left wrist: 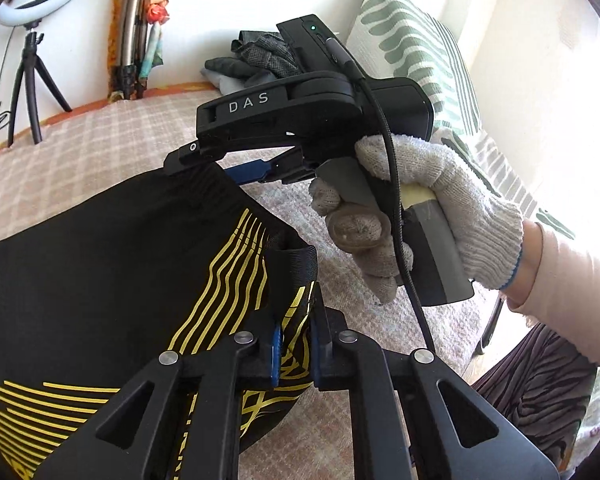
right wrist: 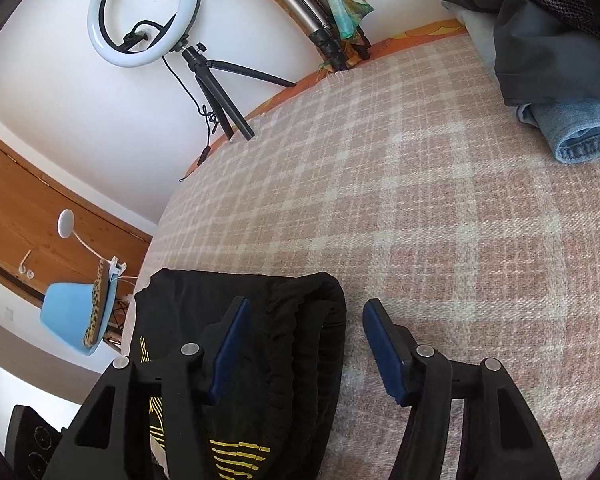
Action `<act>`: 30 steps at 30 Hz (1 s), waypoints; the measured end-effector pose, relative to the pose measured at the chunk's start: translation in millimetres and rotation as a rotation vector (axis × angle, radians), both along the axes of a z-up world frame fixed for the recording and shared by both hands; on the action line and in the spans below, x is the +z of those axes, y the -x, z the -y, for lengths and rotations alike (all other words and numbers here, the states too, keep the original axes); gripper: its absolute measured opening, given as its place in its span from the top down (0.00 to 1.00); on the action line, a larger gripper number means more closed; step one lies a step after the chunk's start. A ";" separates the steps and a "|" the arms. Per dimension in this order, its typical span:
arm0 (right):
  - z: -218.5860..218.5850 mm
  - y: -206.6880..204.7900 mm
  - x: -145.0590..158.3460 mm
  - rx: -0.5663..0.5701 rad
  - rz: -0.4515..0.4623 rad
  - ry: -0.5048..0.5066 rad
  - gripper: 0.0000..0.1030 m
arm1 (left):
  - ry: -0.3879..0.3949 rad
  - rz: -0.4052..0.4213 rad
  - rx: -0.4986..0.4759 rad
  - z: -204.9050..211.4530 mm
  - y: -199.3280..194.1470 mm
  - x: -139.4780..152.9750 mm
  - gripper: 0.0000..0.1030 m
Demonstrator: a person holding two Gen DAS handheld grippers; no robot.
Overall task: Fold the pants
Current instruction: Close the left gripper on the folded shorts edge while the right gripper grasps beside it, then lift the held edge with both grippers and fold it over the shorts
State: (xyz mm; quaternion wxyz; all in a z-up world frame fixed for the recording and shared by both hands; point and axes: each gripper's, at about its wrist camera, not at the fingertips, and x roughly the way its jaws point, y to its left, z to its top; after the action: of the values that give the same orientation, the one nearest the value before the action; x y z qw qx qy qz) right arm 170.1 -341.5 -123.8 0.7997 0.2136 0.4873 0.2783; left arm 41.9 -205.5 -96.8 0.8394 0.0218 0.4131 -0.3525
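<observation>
Black fabric with yellow line print, the pants [left wrist: 112,264], lies partly raised over a pink-and-cream checked blanket [right wrist: 440,220] on the bed. White letters "DAS" are readable on the body of the right hand-held gripper [left wrist: 220,168], seen from the left wrist view; a green indicator light shows on the unit above it. That right hand-held gripper is gripped by a white knitted glove [left wrist: 428,204], and a black cable [left wrist: 396,216] runs down across the glove. In the right wrist view its blue pads [right wrist: 384,348] stand spread apart, one over the waistband fold, the other over bare blanket. The left hand-held gripper [left wrist: 296,344] has its pads pressed together on a black webbed edge of the pants. Yellow print beneath the left fingers may include characters, but it is creased and cannot be read. The far ends of the pants are cut off at the frame edge. A ring light [right wrist: 144,12] on a tripod stands at the wall; folded jeans [right wrist: 580,132] lie under dark clothes, only partly in view.
</observation>
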 end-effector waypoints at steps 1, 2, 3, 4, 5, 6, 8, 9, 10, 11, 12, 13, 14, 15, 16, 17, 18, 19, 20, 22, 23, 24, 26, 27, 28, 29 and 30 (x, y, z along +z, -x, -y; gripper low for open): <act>-3.8 -0.8 -0.6 0.006 -0.005 0.007 0.54 | 0.005 0.001 0.004 0.5 0.2 1.4 0.91; -6.7 -1.8 -2.3 0.007 -0.020 0.011 0.59 | 0.009 0.000 0.007 -0.8 -0.6 1.9 0.91; -7.6 -2.2 -3.3 -0.002 -0.026 0.014 0.65 | 0.015 -0.003 0.008 -1.3 -1.0 2.8 0.91; -7.6 -2.4 -3.2 -0.010 -0.026 0.008 0.70 | 0.017 -0.003 0.011 -3.6 -1.9 7.1 0.91; -8.1 -3.0 -2.3 -0.013 -0.028 0.007 0.72 | 0.019 0.002 0.017 -4.4 -1.5 8.5 0.91; -8.9 -2.9 0.2 -0.018 -0.023 0.015 0.74 | 0.024 0.006 0.023 -5.8 -1.1 10.3 0.92; -11.8 -2.2 8.8 -0.024 -0.007 0.027 0.77 | 0.048 0.013 0.042 -12.1 1.6 14.7 0.92; -13.1 -1.4 13.3 -0.027 -0.001 0.026 0.78 | 0.063 0.013 0.050 -15.4 0.7 16.1 0.92; -14.6 -0.4 18.2 -0.028 0.009 0.024 0.78 | 0.076 0.014 0.059 -18.3 -1.4 17.4 0.92; -16.9 0.6 23.1 -0.030 0.018 0.028 0.78 | 0.089 0.017 0.067 -21.5 -1.3 19.4 0.92; -19.5 1.8 27.5 -0.031 0.025 0.035 0.78 | 0.099 0.022 0.074 -24.4 -1.5 21.4 0.92; -22.1 3.3 31.7 -0.031 0.033 0.038 0.78 | 0.105 0.030 0.083 -27.3 -0.8 23.8 0.92; -24.8 4.3 35.6 -0.031 0.040 0.039 0.79 | 0.115 0.038 0.091 -30.9 1.2 26.3 0.92; -27.7 5.3 39.2 -0.031 0.043 0.040 0.79 | 0.126 0.042 0.102 -34.8 2.5 28.4 0.92; -30.8 6.1 42.4 -0.030 0.044 0.041 0.79 | 0.140 0.045 0.112 -39.4 3.8 29.9 0.92; -34.1 6.8 45.8 -0.029 0.045 0.042 0.79 | 0.155 0.048 0.125 -44.2 5.4 31.8 0.92; -37.5 7.8 49.1 -0.030 0.047 0.043 0.79 | 0.171 0.048 0.139 -49.5 6.8 33.6 0.92; -41.3 8.9 52.5 -0.029 0.052 0.042 0.79 | 0.190 0.048 0.152 -55.4 9.5 35.5 0.92; -45.2 10.0 55.8 -0.027 0.056 0.039 0.79 | 0.208 0.049 0.169 -60.7 10.6 37.1 0.92; -54.3 11.3 62.8 -0.023 0.065 0.038 0.79 | 0.245 0.049 0.200 -73.2 13.9 40.5 0.92; -59.5 11.9 66.3 -0.018 0.070 0.038 0.79 | 0.261 0.051 0.217 -79.9 16.5 42.0 0.92; -65.5 11.8 69.7 -0.013 0.074 0.038 0.79 | 0.276 0.053 0.233 -86.4 18.5 43.2 0.92; -78.4 11.6 75.0 -0.002 0.078 0.042 0.79 | 0.299 0.056 0.264 -98.7 21.3 45.3 0.92; -85.6 12.3 77.7 0.004 0.080 0.044 0.80 | 0.307 0.059 0.279 -104.9 21.2 46.1 0.92; -93.7 12.9 80.2 0.012 0.083 0.047 0.80 | 0.315 0.062 0.294 -111.3 22.4 46.9 0.92; -102.8 13.5 82.6 0.022 0.087 0.050 0.80 | 0.324 0.066 0.310 -116.8 23.0 46.8 0.92; -112.8 14.4 84.7 0.035 0.093 0.055 0.80 | 0.336 0.069 0.328 -124.5 25.2 47.2 0.92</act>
State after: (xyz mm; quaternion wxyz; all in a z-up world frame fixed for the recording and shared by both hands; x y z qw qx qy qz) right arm 155.7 -228.7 -39.1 0.8221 0.1699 0.4608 0.2882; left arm 16.8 -80.9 -49.6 0.8909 -0.1736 0.3179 -0.2742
